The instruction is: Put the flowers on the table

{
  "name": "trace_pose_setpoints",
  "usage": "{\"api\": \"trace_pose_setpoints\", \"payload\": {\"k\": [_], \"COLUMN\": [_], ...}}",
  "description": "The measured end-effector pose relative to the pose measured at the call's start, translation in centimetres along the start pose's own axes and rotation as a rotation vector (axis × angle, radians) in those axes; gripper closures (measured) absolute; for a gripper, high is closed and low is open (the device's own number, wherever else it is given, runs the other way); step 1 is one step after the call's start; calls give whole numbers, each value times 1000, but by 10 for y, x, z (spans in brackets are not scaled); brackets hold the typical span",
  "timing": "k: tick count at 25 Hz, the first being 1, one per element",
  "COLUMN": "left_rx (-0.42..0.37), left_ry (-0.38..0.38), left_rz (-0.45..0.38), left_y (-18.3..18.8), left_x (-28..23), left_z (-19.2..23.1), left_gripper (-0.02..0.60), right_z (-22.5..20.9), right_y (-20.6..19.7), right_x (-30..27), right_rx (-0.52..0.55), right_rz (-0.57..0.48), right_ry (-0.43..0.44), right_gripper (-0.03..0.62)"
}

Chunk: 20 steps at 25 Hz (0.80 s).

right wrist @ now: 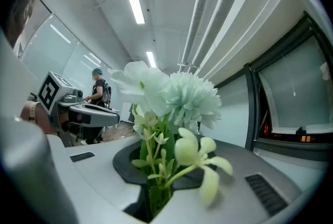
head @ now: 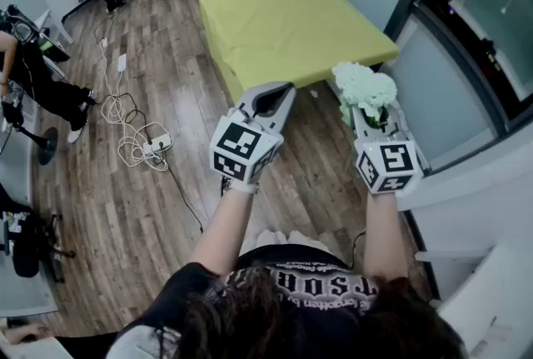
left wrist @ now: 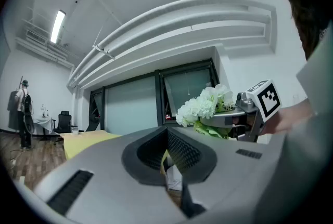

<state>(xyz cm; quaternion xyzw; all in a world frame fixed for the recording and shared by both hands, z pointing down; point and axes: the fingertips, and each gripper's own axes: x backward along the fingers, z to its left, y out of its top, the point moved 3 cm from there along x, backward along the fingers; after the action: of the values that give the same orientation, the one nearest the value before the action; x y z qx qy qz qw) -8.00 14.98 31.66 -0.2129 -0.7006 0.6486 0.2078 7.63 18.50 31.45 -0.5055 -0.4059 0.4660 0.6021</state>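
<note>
Right tongs (head: pixel 371 117) are closed narrow on the green stems of the flowers (head: pixel 365 87). I hold them level, and the pale white and green heads stand up above the tips. So the bunch is in my grip and up in the air, over the wooden floor (head: pixel 150 207) beside the window wall, resting on nothing. Left tongs (head: pixel 271 99) are pressed together with nothing between them. They are level too, off to the left of the bunch and apart from it.

The bench (head: pixel 283 7), under its yellow cloth, lies ahead of me. In the head view its near corner is close to the flowers, but the bunch is short of the edge and no part of it is over the cloth.

As I judge it, the pick-up is done and the carrying is under way. What is left is to bring the bunch over the yellow top, lower it until it rests there, and open the tongs to let the stems go.
</note>
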Motion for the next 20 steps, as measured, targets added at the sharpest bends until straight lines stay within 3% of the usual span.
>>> {"api": "trace_pose_setpoints", "payload": {"k": [20], "left_rx": [10], "left_ry": [-23], "left_rz": [14], "left_y": [-8], "left_x": [-1], "left_z": [18], "left_gripper": [583], "right_z": [1], "right_y": [-2], "right_x": [-13], "right_rx": [-37], "right_rz": [-8], "right_ry": [-30], "right_gripper": [520]}}
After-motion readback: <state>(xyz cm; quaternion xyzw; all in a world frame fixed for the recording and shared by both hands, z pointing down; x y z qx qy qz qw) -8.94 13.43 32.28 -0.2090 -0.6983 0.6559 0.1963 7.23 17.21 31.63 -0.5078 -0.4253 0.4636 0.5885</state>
